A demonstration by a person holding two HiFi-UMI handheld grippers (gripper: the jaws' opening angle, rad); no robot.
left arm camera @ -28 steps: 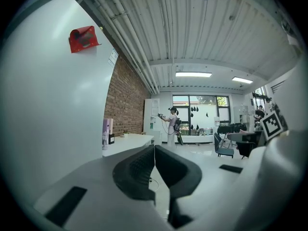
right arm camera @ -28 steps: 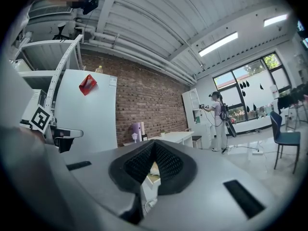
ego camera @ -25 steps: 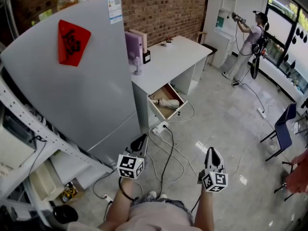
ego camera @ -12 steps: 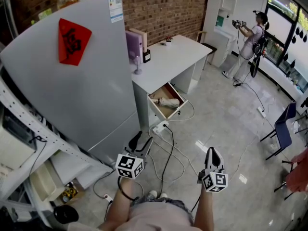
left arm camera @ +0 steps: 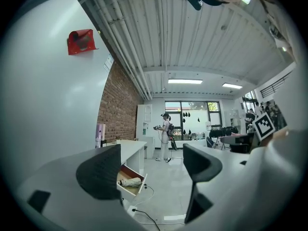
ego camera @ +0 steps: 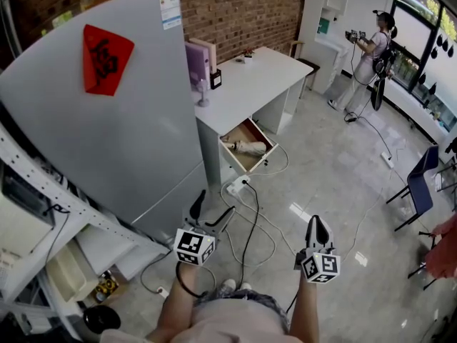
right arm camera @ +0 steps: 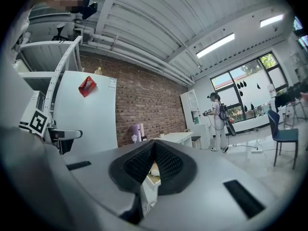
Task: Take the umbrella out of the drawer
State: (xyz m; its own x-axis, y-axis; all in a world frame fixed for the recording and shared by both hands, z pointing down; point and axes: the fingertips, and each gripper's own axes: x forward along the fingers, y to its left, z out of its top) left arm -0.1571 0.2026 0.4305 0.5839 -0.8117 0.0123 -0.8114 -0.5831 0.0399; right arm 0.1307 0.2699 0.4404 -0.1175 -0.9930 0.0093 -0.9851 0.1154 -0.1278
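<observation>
Head view. Left tongs [ego camera: 211,211] at lower centre-left: jaws wide apart, have just been opening, nothing between them. Right tongs [ego camera: 316,221] at lower centre-right: jaws together, nothing held.

White bench [ego camera: 250,84] at upper centre, against a brick wall. Drawer [ego camera: 263,159] under the bench stands pulled open, mid-frame. Umbrella [ego camera: 246,147], pale and folded, lies inside the drawer, well apart from both tongs. Cables [ego camera: 251,216] trail over the floor between drawer and tongs.

Grey fridge [ego camera: 107,141] fills the left of frame, with a red tag [ego camera: 106,57] on it at upper left. Person [ego camera: 373,45] stands at upper right near the windows. Blue chair [ego camera: 420,195] at right edge.

Left gripper view: the umbrella in the drawer shows just past the left jaw's inner edge, low in frame, untouched.
</observation>
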